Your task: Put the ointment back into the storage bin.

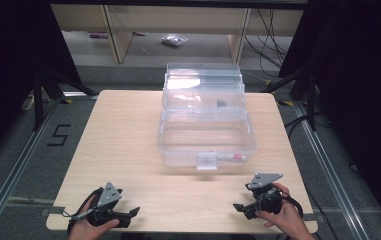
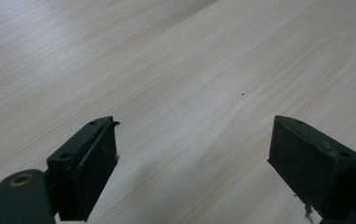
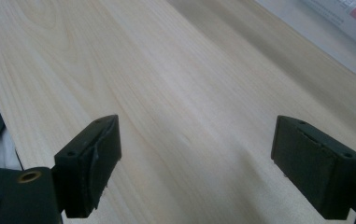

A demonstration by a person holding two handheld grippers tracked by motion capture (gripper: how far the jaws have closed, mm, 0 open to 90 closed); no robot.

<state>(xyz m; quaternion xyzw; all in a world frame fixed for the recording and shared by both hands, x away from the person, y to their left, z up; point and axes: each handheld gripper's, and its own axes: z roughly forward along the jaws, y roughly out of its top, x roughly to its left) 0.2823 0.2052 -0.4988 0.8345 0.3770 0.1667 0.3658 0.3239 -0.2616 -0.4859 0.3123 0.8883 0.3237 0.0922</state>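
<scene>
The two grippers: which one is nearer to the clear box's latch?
The right gripper. The latch sits right of the table's middle, so it lies closer to it than to the left gripper.

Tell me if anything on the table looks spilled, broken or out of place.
Nothing stands out. The clear plastic storage box sits upright and square on the wooden table, and the left gripper and right gripper rest open near the front edge.

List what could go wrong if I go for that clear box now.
1. The box is clear and glossy, so open tongs may slip on its walls.
2. Its lid stands open at the back; a push could tip it or slide the box off the table's far edge.
3. The left tongs and right tongs point inward and may collide.
</scene>
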